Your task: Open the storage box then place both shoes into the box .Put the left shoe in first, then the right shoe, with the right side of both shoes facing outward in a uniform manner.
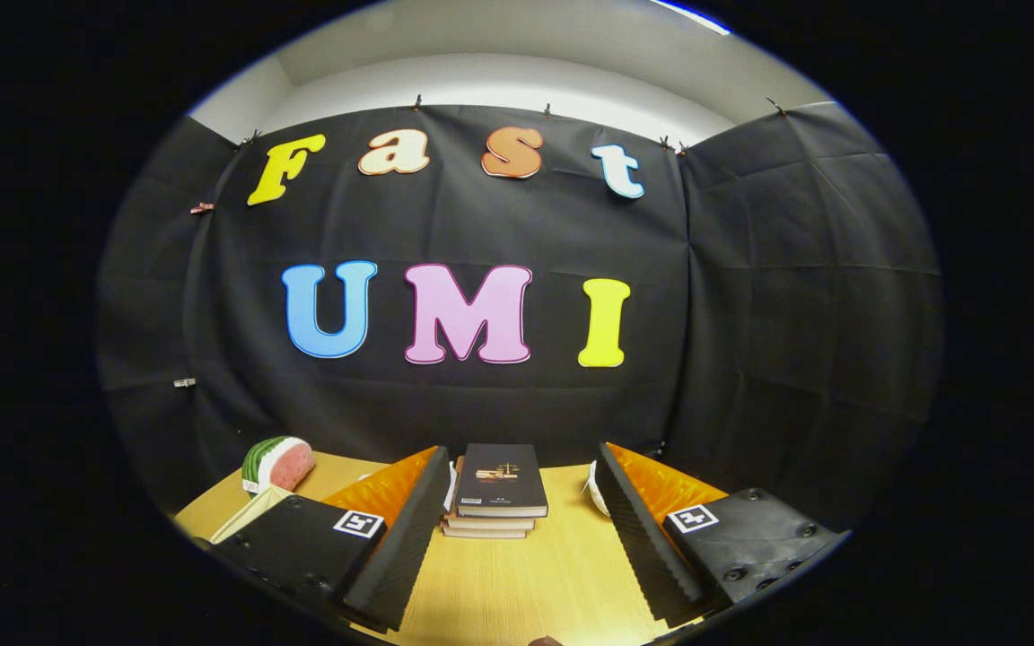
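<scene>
Jaws spread wide, nothing between them; gripper point(517, 547) hangs over the wooden table point(517, 583) with bare tabletop in the gap. Left finger point(405, 538) and right finger point(638, 538) both slope inward toward the far wall, ridged pads facing each other. Each finger mount carries a small square marker tag.

Gripper view, far to near: black cloth wall at the back, pale ceiling strip above it. Against the foot of the wall, a stack of books point(497, 493) sits on the table, just ahead of the fingers and roughly centred between them, dark-covered book on top, lighter ones under it. Books are apart from both fingers.

Left of the left finger, near the wall, a watermelon slice toy point(277, 464) rests on the table, green rind up, pink face toward the camera. In front of it a pale flat edge point(252, 513) pokes out beside the left finger mount, mostly hidden; could be part of the storage box, cannot tell.

Close behind the right finger a white rounded thing point(596, 489) shows partly, cut off by the finger; may be a shoe, cannot tell.
</scene>
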### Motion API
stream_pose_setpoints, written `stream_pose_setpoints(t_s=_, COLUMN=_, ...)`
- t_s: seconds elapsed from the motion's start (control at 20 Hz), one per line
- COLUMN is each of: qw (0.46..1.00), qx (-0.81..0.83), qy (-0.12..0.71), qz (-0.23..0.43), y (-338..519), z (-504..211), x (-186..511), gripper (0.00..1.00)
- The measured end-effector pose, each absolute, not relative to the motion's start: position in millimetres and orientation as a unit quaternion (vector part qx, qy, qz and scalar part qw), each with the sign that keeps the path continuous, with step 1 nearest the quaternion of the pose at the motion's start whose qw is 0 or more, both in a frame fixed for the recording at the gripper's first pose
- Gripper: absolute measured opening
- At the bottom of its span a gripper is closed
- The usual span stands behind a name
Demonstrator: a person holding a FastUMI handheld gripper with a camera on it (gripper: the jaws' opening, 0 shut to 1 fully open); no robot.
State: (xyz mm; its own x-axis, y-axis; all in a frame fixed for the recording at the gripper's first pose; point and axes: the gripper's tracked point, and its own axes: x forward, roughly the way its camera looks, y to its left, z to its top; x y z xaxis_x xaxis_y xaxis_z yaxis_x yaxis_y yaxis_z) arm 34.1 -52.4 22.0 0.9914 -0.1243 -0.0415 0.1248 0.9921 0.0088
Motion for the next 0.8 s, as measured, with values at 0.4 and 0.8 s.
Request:
stream_pose_setpoints(t_s=0.4, qw=0.998, qx=0.018, qy=0.026, qz=-0.045, y=-35, z=18, x=41, gripper=0.98)
stream_pose_setpoints(t_s=0.8, qw=0.998, qx=0.019, qy=0.038, qz=-0.038, y=-26, z=8, x=42, gripper=0.99)
